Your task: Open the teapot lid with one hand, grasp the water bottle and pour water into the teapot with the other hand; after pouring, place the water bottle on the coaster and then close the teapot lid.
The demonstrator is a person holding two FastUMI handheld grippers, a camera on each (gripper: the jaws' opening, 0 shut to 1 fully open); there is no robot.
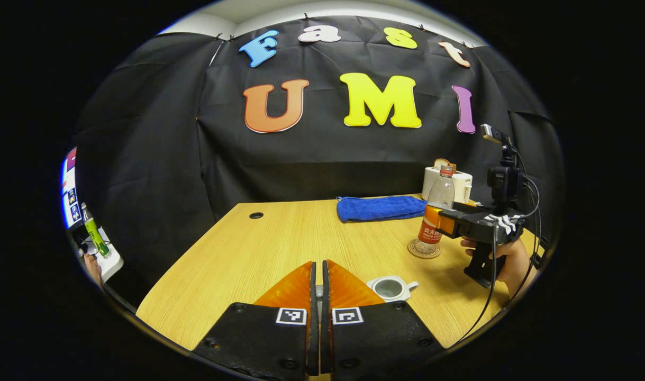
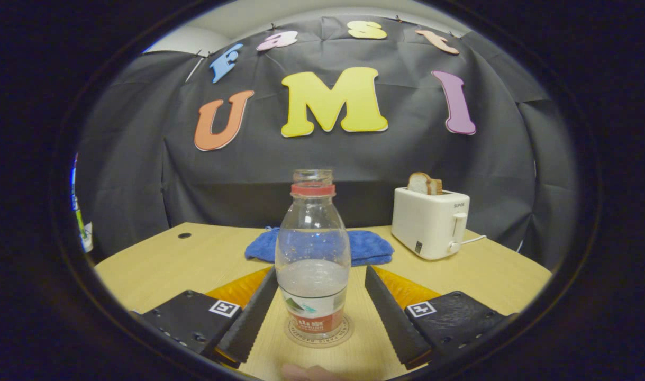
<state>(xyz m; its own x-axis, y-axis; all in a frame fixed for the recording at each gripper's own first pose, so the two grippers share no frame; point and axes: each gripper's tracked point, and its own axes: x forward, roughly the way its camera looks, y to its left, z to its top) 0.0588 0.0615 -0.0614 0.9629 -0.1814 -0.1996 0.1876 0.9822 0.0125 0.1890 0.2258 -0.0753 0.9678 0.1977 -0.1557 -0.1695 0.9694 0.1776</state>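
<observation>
A clear water bottle (image 2: 312, 254) with a red label and no cap stands upright on the round coaster (image 2: 296, 334); a little water is in it. My right gripper (image 2: 320, 271) is open, one finger on each side of the bottle with small gaps. In the left gripper view that gripper (image 1: 449, 222) flanks the bottle (image 1: 437, 211) at label height, on the coaster (image 1: 424, 248). The white teapot (image 1: 390, 288) sits lidless on the table. My left gripper (image 1: 318, 264) hangs just left of it, shut on a small grey piece that looks like the lid's knob; the rest of the lid is hidden.
A blue towel (image 1: 380, 207) lies at the back of the wooden table (image 1: 259, 254). A white toaster (image 2: 430, 222) with bread stands at the back right, its cord trailing right. A hand (image 1: 505, 259) holds the right gripper. A cable hole (image 1: 256, 215) sits far left.
</observation>
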